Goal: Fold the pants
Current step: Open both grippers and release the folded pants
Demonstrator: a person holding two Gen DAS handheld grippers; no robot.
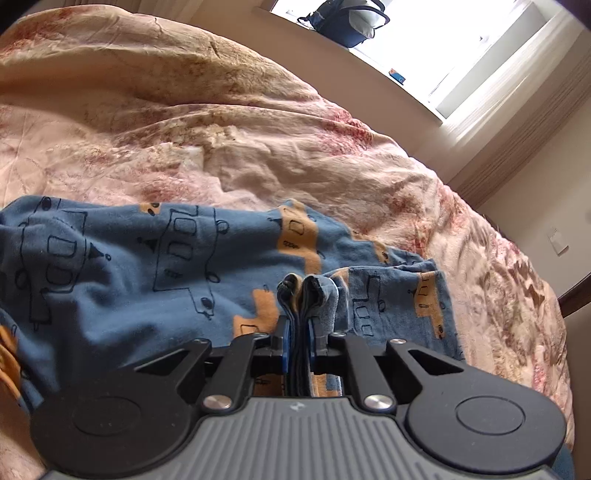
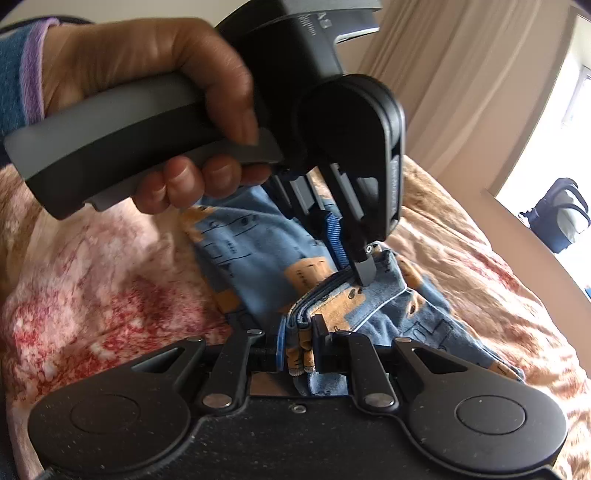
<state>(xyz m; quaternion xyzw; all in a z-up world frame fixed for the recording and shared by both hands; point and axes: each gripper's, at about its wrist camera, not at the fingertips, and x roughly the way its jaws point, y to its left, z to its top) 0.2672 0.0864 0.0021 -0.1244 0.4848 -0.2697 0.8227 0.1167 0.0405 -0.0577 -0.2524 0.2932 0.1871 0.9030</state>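
Note:
The pants (image 1: 147,266) are blue with orange and outlined vehicle prints and lie bunched on a pink floral quilt (image 1: 221,129). My left gripper (image 1: 300,295) is shut on a bunched stack of pant layers. In the right wrist view the pants (image 2: 399,314) lie in the middle. My right gripper (image 2: 300,343) is shut on a folded edge of the pants. The left gripper (image 2: 356,269), held by a hand (image 2: 140,85), pinches the same fabric just beyond it.
The quilt (image 2: 92,295) covers the whole bed. A dark bag (image 1: 347,22) sits on the window sill at the back. Curtains (image 2: 461,74) hang by the window. A wall (image 1: 535,206) rises to the right of the bed.

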